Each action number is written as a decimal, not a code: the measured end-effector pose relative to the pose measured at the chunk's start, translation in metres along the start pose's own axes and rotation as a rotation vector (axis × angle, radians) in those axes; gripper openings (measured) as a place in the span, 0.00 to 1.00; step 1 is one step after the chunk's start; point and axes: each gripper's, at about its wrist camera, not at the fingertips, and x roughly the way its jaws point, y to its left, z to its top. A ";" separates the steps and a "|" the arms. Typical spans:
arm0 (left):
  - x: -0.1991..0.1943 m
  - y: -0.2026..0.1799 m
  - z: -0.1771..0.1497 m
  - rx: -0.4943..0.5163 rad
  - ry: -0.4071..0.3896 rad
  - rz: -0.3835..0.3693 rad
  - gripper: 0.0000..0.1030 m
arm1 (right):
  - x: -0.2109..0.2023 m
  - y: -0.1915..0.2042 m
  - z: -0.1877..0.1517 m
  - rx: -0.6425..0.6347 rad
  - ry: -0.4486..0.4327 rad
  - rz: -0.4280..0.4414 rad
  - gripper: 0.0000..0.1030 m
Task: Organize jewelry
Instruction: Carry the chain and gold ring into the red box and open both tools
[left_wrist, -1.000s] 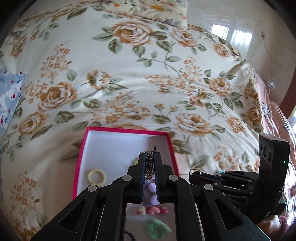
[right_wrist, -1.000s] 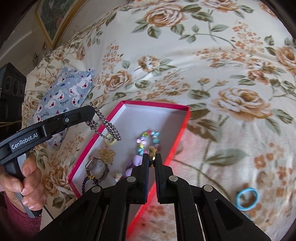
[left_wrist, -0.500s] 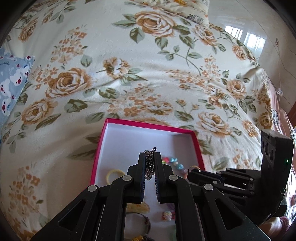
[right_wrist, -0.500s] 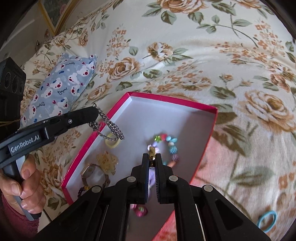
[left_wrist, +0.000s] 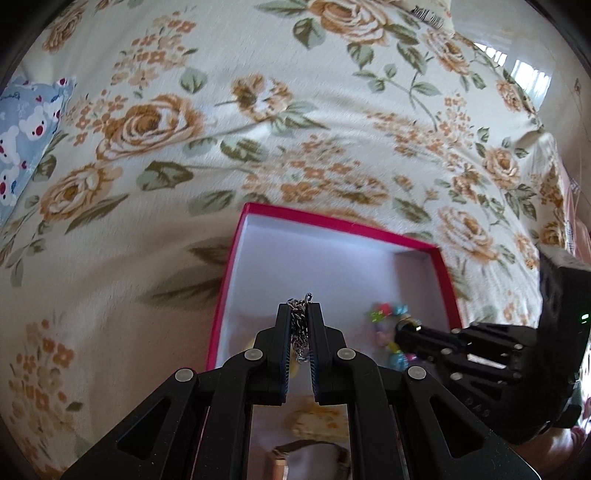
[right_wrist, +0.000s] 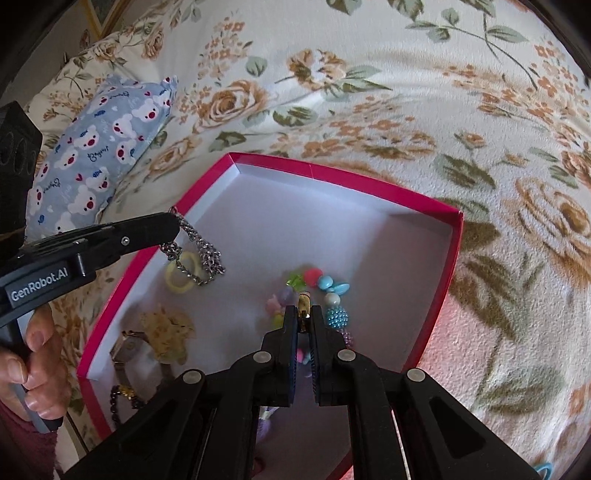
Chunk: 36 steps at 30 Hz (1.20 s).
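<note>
A red box (right_wrist: 332, 171) with a white inside lies on the floral bedspread, and both grippers hang over it. My left gripper (left_wrist: 299, 306) is shut on a silver chain (left_wrist: 300, 326). From the right wrist view the left gripper (right_wrist: 173, 221) reaches in from the left, its chain (right_wrist: 201, 254) dangling above a yellow ring (right_wrist: 180, 278). My right gripper (right_wrist: 303, 314) is shut on a small gold piece (right_wrist: 303, 300), just above a colourful bead bracelet (right_wrist: 334, 291). From the left wrist view the right gripper (left_wrist: 406, 326) comes in over the red box (left_wrist: 332, 221).
The box also holds a watch (right_wrist: 125, 350), a pale yellow flower piece (right_wrist: 166, 328) and a dark bead bracelet (right_wrist: 118, 402). A blue bear-print pillow (right_wrist: 99, 147) lies left of the box. A blue hair tie (right_wrist: 546, 470) rests on the bedspread at bottom right. A hand (right_wrist: 33, 362) grips the left handle.
Both grippers have sunk and moved forward over the box, which now looks larger and nearer. The chain and the gold piece have stayed in their grips.
</note>
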 end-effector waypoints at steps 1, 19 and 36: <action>0.003 0.001 -0.001 -0.001 0.007 0.003 0.07 | 0.000 0.000 0.000 -0.001 -0.001 -0.001 0.06; 0.019 0.006 -0.008 -0.028 0.056 0.018 0.08 | -0.003 -0.001 -0.001 0.009 -0.005 0.012 0.11; 0.007 0.002 -0.016 -0.033 0.045 0.043 0.22 | -0.012 0.000 -0.005 0.015 -0.020 0.013 0.24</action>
